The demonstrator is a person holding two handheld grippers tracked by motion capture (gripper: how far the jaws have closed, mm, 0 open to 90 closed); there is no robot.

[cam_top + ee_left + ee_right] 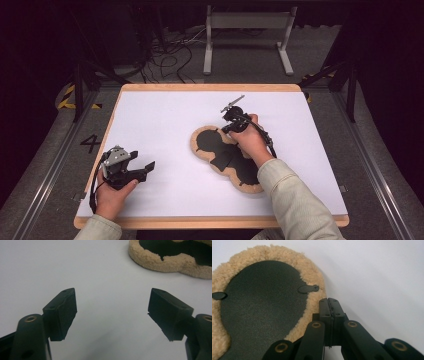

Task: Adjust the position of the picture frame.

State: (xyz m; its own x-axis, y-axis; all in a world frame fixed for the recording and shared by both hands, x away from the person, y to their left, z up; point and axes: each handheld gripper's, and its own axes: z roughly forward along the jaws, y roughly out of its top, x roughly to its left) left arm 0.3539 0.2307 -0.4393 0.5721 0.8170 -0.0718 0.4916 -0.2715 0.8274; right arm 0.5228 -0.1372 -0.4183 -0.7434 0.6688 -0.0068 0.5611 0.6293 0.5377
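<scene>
two grippers work over a white table (165, 120) with a pale wooden edge. the right gripper (229, 129), held in the person's right hand (251, 141), sits at the upper edge of a flat black pad with a tan fleece rim (220, 152), which lies right of the table's middle, its lobed outline running from upper left to lower right. in the right gripper view the right gripper (329, 301) has its jaws clenched pad to pad with nothing between them, the tips just beside the fleece rim (312, 302); whether they touch the wool cannot be told. the same view shows the black textured face of the pad (262, 310) with a small black tab (308, 288) screwed near its edge. the left gripper (145, 167), in the left hand (112, 192), rests near the table's front left corner, well apart from the pad. in the left gripper view the left gripper (112, 312) has its jaws released, spread wide over bare table, with the fleece rim (160, 261) farther off at the top right.
</scene>
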